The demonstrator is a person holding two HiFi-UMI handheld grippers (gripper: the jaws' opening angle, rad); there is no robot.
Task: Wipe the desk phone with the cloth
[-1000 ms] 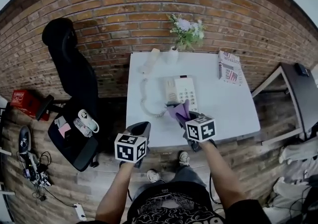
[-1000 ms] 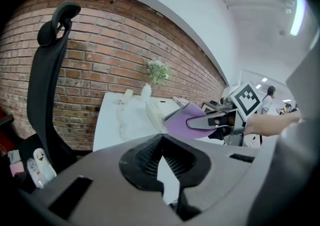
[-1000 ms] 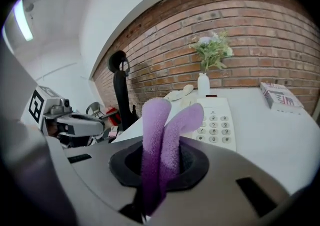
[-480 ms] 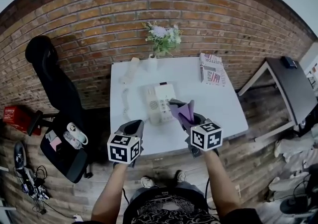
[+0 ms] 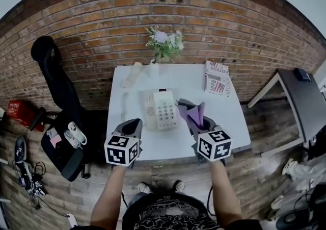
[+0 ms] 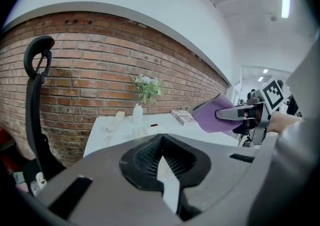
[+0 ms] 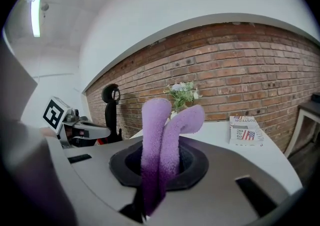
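Observation:
A white desk phone (image 5: 159,109) lies in the middle of the white table (image 5: 229,122). Its handset (image 5: 133,73) is off the base at the back left, joined by a coiled cord. My right gripper (image 5: 196,121) is shut on a purple cloth (image 5: 193,113), held just right of the phone; the folded cloth (image 7: 161,135) stands up between the jaws. My left gripper (image 5: 133,124) hovers over the table's front edge, left of the phone, shut with nothing in it. From the left gripper view I see the phone (image 6: 148,130) and the cloth (image 6: 215,115).
A vase of flowers (image 5: 164,45) stands at the back of the table by the brick wall. A magazine (image 5: 217,78) lies at the back right. A black office chair (image 5: 56,78) stands left of the table and a dark side table (image 5: 300,96) to the right.
The head view has shifted, so the table sits more central. Both grippers stay near the table's front edge, the right one still shut on the cloth beside the phone.

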